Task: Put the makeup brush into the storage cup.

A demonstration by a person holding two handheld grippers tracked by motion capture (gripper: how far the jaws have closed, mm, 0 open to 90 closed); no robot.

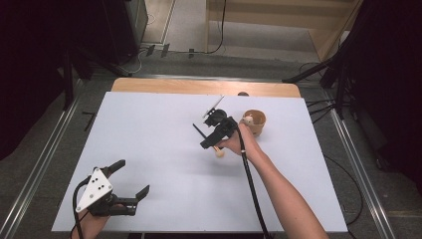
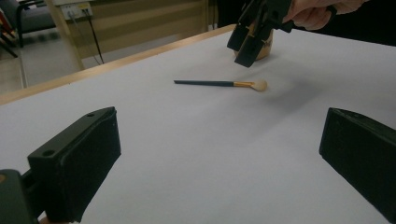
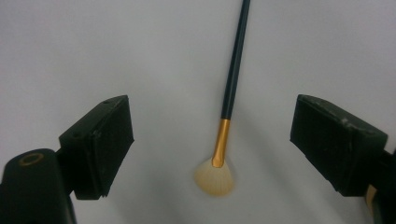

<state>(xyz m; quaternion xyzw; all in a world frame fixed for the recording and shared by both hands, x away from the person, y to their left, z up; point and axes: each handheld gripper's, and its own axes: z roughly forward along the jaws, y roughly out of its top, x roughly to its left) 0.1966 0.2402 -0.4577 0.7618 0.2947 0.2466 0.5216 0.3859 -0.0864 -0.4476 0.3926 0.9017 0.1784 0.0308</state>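
Because the fan brush (image 3: 227, 100) lies flat on the white bench (image 1: 159, 164) near the wooden cup (image 1: 255, 121), the right claw (image 3: 212, 140) hangs wide open and empty straddling it, probably to pick it up, while the left claw (image 1: 130, 180) waits open and empty near the bench's front edge.

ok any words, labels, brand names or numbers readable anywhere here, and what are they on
None: no readable text in any view.
The brush has a plain dark handle and a gold band, no print visible.
The wooden cup shows no label.
The grey plate on the left claw has only holes, no markings.
The right claw has bare black jaws.
The white box on the far wall is too blurred to tell.
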